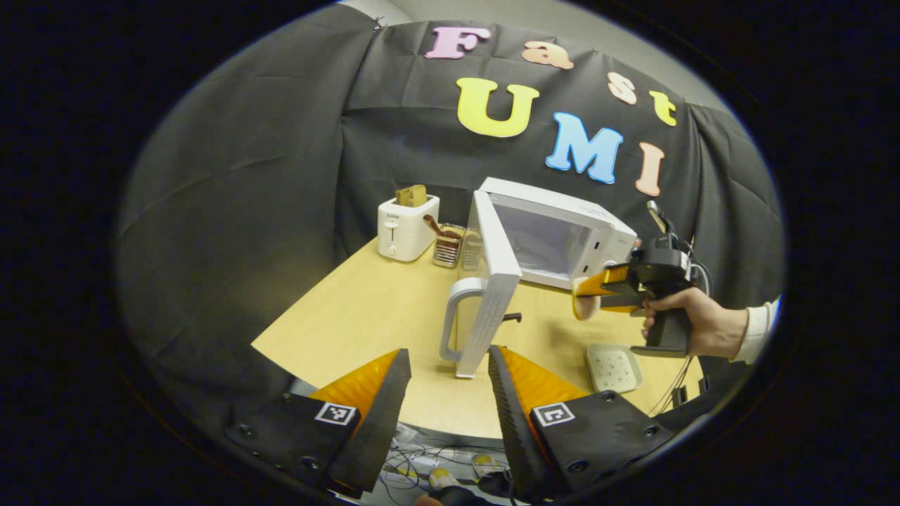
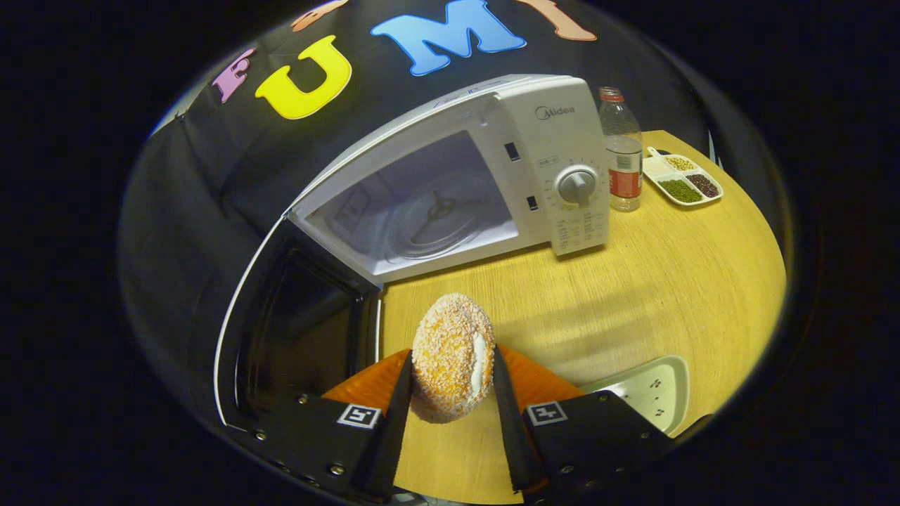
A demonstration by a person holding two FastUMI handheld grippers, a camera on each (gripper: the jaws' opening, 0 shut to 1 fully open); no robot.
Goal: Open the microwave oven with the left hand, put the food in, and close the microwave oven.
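The microwave door is standing wide open, its cavity unobstructed. The right gripper is clamping a sesame-crusted bun just before the opening. The left gripper is hanging with fingers apart, near the door's edge.

We see both views lit evenly from above, moderately bright at the centre and falling off to dim at the rim. The table glows warm yellow and carries a soft, broad shadow in front of the microwave in the right gripper view. The microwave's white shell is bright without harsh glare; its cavity shows pale and slightly hazy. The open door reads almost black there. Fisheye distortion bends the table's edges and the microwave's lines strongly. Both pictures are sharp mid-frame; the fingers at the bottom of the left gripper view look slightly soft.
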